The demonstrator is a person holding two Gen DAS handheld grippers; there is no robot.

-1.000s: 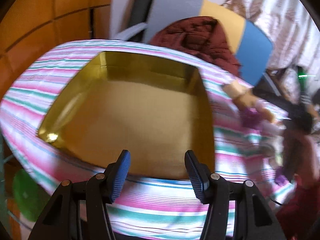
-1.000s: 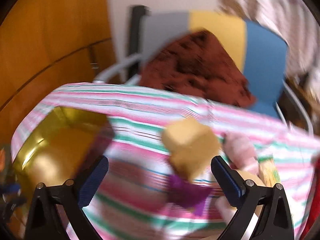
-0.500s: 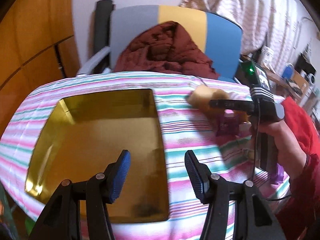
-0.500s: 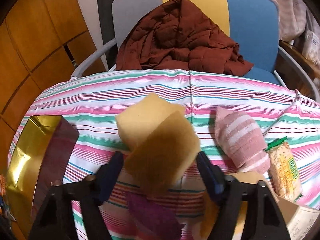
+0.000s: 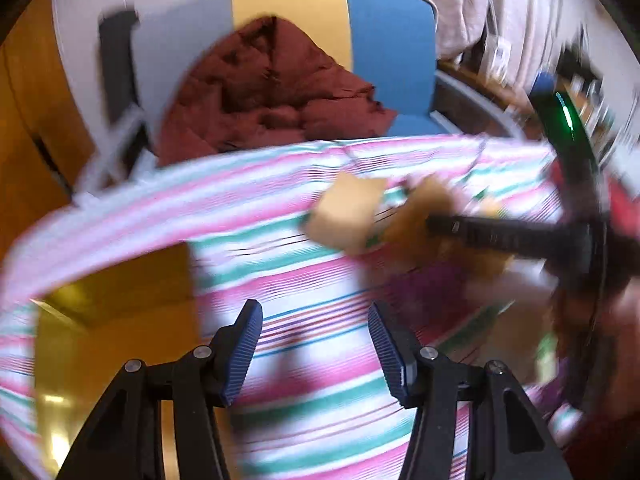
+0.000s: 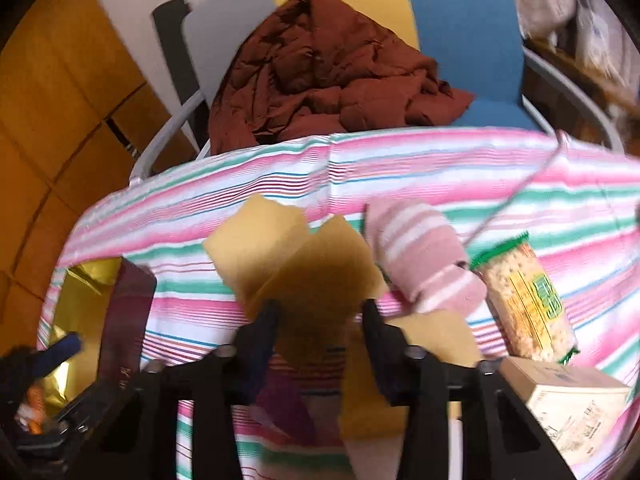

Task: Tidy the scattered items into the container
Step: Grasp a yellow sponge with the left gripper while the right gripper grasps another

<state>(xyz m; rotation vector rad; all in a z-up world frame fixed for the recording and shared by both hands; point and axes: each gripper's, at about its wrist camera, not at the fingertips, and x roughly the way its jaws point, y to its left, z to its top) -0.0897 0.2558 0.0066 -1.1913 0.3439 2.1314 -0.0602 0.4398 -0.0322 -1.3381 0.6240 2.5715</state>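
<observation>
Sponge (image 6: pixel 320 276) clamped in right gripper (image 6: pixel 320 316), above striped tabletop (image 6: pixel 400 168); gold container (image 6: pixel 76 300) sits at left edge. Left gripper (image 5: pixel 314 350) closing slightly, nothing between jaws.

My left gripper (image 5: pixel 316 350) hangs over bare striped cloth (image 5: pixel 320 288), with nothing between its closing jaws. The gold box (image 5: pixel 116 320) is open on top, so I could reach in there. On my right the way is crowded: the sponge (image 6: pixel 304 268), the pink sock (image 6: pixel 420 252), the cracker pack (image 6: pixel 528 300) and a carton (image 6: pixel 568 408) lie close together.
</observation>
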